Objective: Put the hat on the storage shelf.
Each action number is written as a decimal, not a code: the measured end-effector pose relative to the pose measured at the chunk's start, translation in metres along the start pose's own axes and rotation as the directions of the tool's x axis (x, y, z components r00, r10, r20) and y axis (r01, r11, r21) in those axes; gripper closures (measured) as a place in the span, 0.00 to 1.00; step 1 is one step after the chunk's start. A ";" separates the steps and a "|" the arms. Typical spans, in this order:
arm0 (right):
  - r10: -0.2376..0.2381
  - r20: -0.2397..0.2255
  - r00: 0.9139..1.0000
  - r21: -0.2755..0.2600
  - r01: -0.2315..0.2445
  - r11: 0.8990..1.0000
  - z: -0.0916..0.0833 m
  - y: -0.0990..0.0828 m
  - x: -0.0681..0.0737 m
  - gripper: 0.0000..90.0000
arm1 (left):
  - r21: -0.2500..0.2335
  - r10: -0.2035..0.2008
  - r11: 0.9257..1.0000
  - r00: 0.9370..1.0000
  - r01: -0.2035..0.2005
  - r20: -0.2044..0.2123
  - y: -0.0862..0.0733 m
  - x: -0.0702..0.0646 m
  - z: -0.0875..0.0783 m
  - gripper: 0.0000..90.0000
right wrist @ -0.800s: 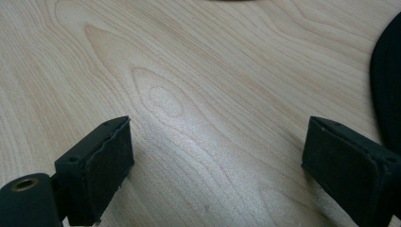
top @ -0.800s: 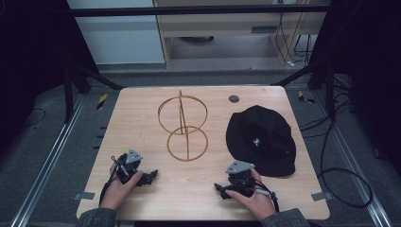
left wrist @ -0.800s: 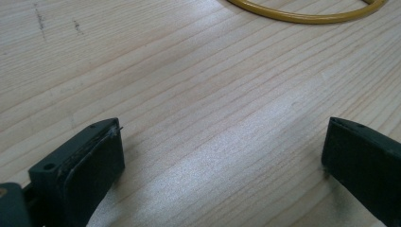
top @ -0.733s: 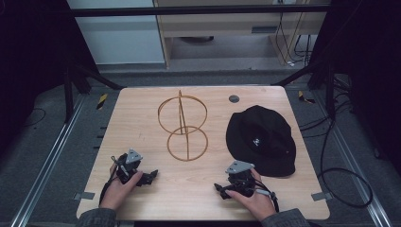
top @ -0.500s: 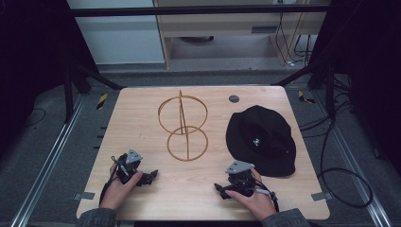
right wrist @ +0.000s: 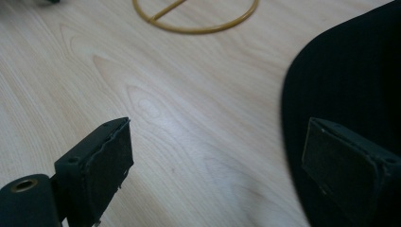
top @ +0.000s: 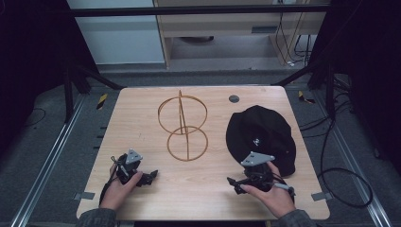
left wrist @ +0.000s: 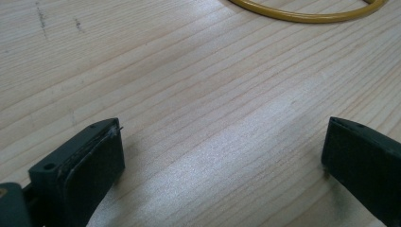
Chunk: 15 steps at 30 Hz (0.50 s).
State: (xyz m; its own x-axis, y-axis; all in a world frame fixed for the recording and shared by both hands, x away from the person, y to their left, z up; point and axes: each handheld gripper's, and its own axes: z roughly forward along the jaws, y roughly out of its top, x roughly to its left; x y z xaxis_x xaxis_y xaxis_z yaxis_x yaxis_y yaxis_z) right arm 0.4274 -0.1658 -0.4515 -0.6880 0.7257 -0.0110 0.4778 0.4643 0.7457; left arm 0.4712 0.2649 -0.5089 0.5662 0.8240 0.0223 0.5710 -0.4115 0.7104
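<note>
A yellow wire stand (top: 182,126), made of a flat ring and an upright ring on a post, sits mid-table. A black hat (top: 261,134) lies to its right. My left gripper (top: 149,178) rests near the front left edge, open, with bare wood between its jaws (left wrist: 222,161); the stand's base ring (left wrist: 307,14) curves just ahead. My right gripper (top: 238,182) rests near the front edge below the hat, open and holding nothing (right wrist: 217,161). Its right-hand jaw stands against the hat's brim (right wrist: 350,80), and the base ring (right wrist: 196,19) lies farther ahead.
The wooden table (top: 142,113) has a small dark round disc (top: 233,99) near its back edge. Cables (top: 345,184) trail on the floor to the right. Metal rails (top: 52,156) run along both sides of the table.
</note>
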 end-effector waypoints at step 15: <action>0.002 0.147 0.989 -0.028 0.002 1.000 -0.077 0.043 -0.050 0.08 | 0.000 0.000 1.000 1.000 0.000 0.000 0.000 0.000 0.000 0.00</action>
State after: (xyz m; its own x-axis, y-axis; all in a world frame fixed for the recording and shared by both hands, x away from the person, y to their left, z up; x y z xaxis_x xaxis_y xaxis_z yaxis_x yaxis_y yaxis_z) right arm 0.4406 -0.2211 -0.3673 -0.5990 0.7935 -0.1074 0.4610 0.4514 0.7640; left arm 0.4712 0.2649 -0.5089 0.5660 0.8241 0.0218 0.5713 -0.4112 0.7103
